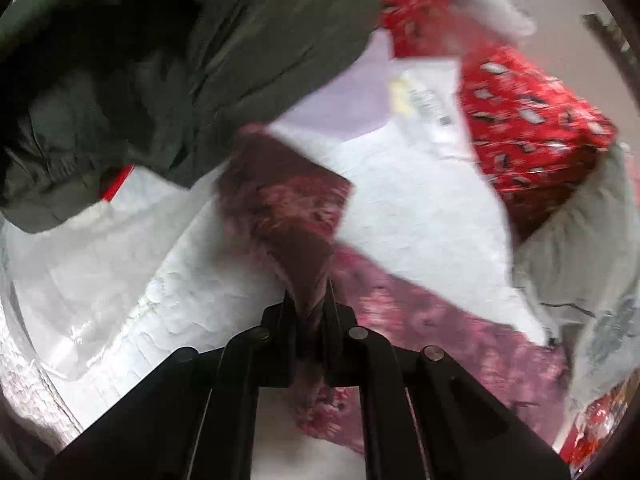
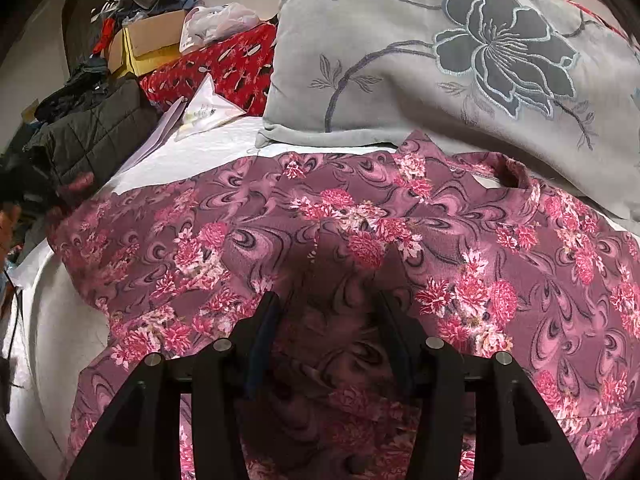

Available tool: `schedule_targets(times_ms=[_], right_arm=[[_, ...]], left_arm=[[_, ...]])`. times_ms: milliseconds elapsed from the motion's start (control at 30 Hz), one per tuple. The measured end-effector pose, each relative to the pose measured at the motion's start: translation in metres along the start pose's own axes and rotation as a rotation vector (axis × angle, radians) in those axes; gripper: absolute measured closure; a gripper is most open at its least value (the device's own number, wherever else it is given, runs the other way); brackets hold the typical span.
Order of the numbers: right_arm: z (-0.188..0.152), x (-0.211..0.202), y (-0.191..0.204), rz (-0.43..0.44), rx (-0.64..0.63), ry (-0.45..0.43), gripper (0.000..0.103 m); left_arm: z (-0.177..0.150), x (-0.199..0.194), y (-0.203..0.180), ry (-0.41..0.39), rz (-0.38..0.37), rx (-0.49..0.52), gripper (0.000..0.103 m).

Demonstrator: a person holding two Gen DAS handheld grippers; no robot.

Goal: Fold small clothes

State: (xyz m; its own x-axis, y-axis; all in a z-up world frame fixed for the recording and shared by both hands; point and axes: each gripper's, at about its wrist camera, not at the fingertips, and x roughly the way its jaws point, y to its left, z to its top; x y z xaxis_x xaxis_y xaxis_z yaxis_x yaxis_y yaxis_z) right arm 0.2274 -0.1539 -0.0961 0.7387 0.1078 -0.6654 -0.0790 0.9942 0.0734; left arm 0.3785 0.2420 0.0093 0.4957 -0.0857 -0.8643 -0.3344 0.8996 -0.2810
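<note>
Left wrist view, nearest: the left gripper, its jaws drawn narrow, pinches a bunched corner of the mauve floral-print fabric garment, lifted clear of the white textured bedsheet; the view is motion-blurred. Right wrist view, nearest: the right gripper stands with its jaws moderately wide, straddling a fold of the same garment, which lies spread across the bed; whether the fingertips press the cloth cannot be told, and nothing is clamped.

Step in hand, as judged: carrying the lifted edge across the body of the garment to make a fold. It is best done with the held corner kept taut and level, and the right gripper pinning the spread cloth along the intended crease so the lower layer does not drag.

Farther off: a grey velvet pillow with an embroidered dark flower touches the garment's far edge; white papers lie on the sheet; a dark quilted jacket, red patterned fabric and a cardboard box stand behind.
</note>
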Motion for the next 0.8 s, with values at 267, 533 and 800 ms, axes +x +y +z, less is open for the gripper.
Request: schedule_targets(times_ms=[267,533,800], right_arm=[[0.001,-0.015,-0.002,-0.011,-0.026,0.027,0.043],[-0.010,-0.044,-0.055,-0.111,0.018,0.028,0.039],[-0.034,-0.083,-0.150,-0.308,0.109,0.010,0.039]], left_arm=[[-0.021,-0.053,-0.082,-0.034,-0.119,0.127,0.097],[-0.096,-0.070,-0.186,0.020,-0.234,0.306,0.097],[-0.171,-0.068,-0.275,0.113,-0.347,0.436,0.097]])
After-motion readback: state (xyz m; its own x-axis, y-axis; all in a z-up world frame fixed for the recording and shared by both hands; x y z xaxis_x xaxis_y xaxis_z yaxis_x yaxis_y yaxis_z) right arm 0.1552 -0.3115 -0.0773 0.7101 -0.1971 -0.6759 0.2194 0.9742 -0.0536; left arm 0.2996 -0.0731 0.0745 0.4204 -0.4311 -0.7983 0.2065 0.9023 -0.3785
